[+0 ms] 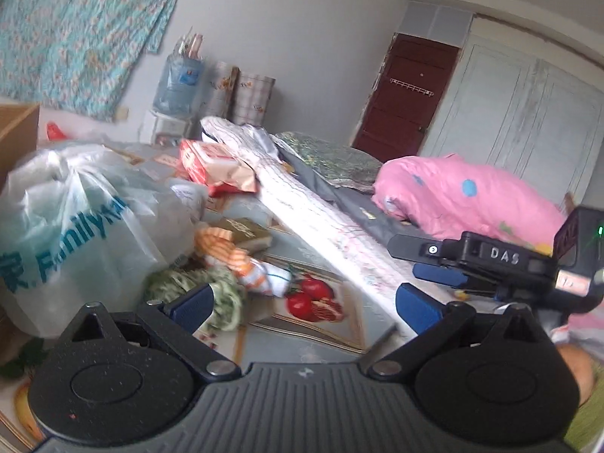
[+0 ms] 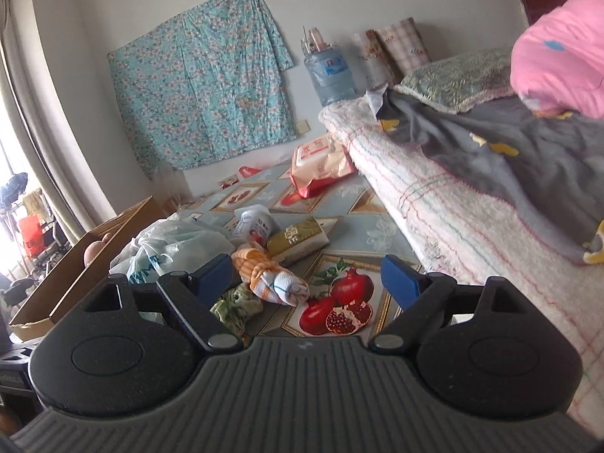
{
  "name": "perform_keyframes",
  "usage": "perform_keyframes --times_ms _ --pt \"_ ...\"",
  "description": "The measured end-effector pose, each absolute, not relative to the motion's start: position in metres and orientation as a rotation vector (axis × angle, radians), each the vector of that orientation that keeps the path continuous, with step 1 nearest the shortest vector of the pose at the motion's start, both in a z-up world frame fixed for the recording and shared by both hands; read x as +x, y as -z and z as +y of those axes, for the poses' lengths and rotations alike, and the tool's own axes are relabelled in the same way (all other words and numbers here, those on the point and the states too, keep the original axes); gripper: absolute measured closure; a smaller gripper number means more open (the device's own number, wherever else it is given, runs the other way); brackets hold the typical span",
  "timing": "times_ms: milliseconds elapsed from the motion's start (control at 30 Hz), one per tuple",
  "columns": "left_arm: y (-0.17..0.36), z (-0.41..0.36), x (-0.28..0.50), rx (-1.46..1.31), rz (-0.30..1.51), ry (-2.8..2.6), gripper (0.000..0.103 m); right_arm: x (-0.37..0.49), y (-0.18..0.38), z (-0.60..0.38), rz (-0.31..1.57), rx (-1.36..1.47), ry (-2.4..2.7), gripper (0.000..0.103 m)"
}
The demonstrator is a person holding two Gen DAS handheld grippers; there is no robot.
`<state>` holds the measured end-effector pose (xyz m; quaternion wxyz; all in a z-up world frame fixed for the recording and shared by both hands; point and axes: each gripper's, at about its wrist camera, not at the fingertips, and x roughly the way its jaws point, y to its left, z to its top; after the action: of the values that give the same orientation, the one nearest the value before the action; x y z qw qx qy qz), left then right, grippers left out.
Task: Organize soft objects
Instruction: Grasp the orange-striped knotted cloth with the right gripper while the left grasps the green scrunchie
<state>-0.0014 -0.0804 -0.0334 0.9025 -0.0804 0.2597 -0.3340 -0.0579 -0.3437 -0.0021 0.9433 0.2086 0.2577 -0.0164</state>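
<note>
Both tools are wide open and hold nothing. The left tool (image 1: 302,302) hangs over the surface (image 1: 302,343) with the fruit pictures, and the right tool (image 2: 305,279) does the same. The soft things lie low in the middle of each frame. The orange and white rolled cloth (image 2: 270,273) sits just above the picture of the red pomegranate (image 2: 339,307). The green crumpled cloth (image 2: 236,307) touches it, on the lower left, close to the right tool's left finger. In the left view the rolled cloth (image 1: 241,260) is in the middle and the green cloth (image 1: 211,290) lies beside the left tool's left finger. A big plastic bag (image 1: 83,226) fills the left side, and a gold packet (image 2: 298,239) lies just behind the cloths. Both cloths look light and squishy, so they should not break. They could flop or unroll when lifted. I think the best place to pinch the rolled cloth is across its fat middle. The green one could be pinched on a thick bunched part.
</note>
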Motion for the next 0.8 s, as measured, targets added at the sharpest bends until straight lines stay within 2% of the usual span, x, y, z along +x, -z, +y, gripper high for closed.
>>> perform_keyframes --times_ms 300,400,500,600,700,800 --pt "0.057 -0.095 0.021 0.113 0.536 0.422 0.001 0.018 0.011 -0.313 0.603 0.286 -0.134 0.019" --pt "0.065 -0.101 0.026 0.167 0.538 0.422 0.011 0.050 0.017 -0.306 0.647 0.254 -0.181 0.025" --pt "0.073 -0.106 0.031 0.198 0.547 0.427 0.026 0.082 0.029 -0.302 0.696 0.237 -0.224 0.027" --pt "0.079 -0.109 0.038 0.198 0.576 0.451 0.036 0.106 0.045 -0.296 0.748 0.201 -0.220 0.030" --pt "0.083 -0.109 0.041 0.191 0.596 0.460 0.045 0.119 0.063 -0.298 0.828 0.242 -0.236 0.051" --pt "0.084 -0.108 0.043 0.176 0.605 0.461 0.050 0.112 0.069 -0.305 0.840 0.320 -0.231 0.060"
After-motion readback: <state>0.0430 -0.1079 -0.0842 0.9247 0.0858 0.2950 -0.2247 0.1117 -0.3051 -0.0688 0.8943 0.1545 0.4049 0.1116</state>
